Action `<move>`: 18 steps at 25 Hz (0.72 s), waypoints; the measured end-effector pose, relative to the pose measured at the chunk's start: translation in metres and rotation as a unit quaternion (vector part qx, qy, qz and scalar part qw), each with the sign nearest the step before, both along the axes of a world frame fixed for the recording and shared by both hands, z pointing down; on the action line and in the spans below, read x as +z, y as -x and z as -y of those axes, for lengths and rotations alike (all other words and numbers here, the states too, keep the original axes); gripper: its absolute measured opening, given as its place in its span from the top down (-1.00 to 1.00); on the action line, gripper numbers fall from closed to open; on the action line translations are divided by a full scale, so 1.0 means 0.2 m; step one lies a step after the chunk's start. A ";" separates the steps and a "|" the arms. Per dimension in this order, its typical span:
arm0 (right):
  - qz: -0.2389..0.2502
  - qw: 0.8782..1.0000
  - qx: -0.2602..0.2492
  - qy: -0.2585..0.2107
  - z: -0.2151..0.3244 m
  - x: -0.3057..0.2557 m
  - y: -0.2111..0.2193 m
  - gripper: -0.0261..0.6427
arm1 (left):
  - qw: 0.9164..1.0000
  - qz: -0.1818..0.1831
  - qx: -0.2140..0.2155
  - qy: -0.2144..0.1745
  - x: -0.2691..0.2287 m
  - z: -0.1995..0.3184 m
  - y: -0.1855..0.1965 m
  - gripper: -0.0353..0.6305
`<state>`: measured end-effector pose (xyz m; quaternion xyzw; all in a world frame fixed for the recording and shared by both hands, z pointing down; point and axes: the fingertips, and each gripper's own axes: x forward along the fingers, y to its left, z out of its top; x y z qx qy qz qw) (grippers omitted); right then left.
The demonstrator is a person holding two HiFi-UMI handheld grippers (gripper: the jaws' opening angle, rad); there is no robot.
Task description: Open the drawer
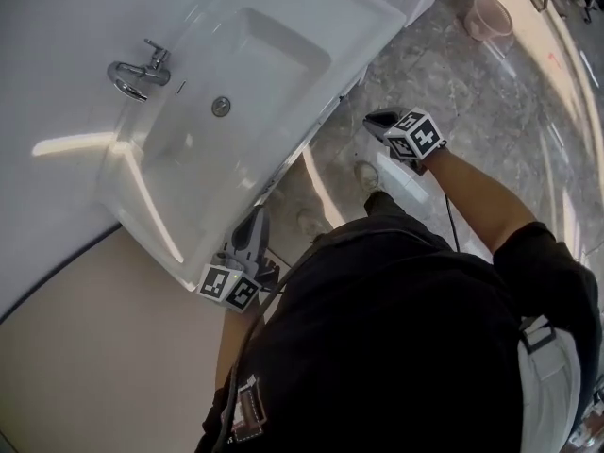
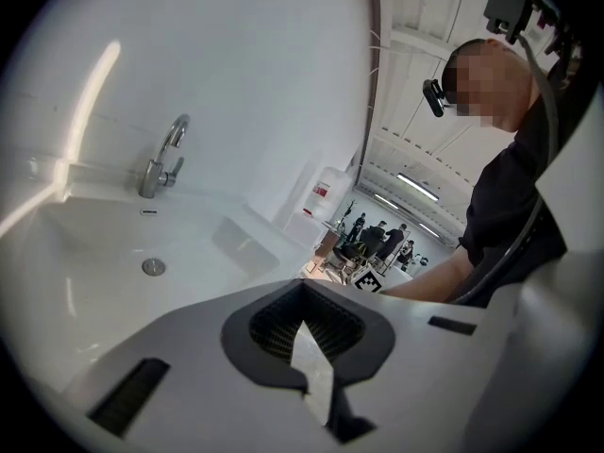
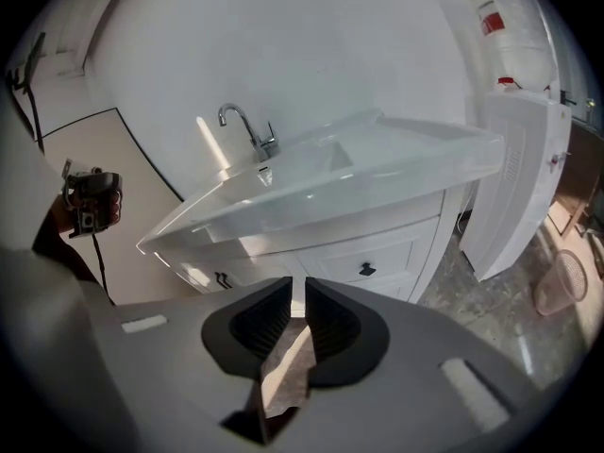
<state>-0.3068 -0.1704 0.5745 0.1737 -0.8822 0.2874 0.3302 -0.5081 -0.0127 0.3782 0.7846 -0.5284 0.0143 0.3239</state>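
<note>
The white vanity (image 3: 377, 243) stands under a white sink (image 1: 236, 83). Its drawer front (image 3: 392, 253) is closed and carries a small black knob (image 3: 367, 270). My right gripper (image 3: 298, 295) points down at the cabinet from a distance, its jaws a narrow gap apart with nothing between them. In the head view the right gripper (image 1: 377, 119) hangs over the floor beside the sink's front rim. My left gripper (image 1: 255, 217) is at the sink's near corner; the left gripper (image 2: 302, 298) looks across the basin, its jaws shut and empty. From the head view the drawer is hidden under the sink.
A chrome tap (image 1: 142, 69) and a drain (image 1: 221, 107) are in the basin. A tall white panel (image 3: 524, 177) and a pink basket (image 1: 489, 17) stand to the right of the vanity on the marble floor (image 1: 472, 111). More black handles (image 3: 222, 279) show on the cabinet's left.
</note>
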 end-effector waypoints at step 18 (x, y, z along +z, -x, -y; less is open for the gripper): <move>-0.045 0.997 0.054 0.017 0.05 0.80 0.00 0.78 | 0.985 -0.037 0.142 0.086 0.79 0.05 -0.42 0.92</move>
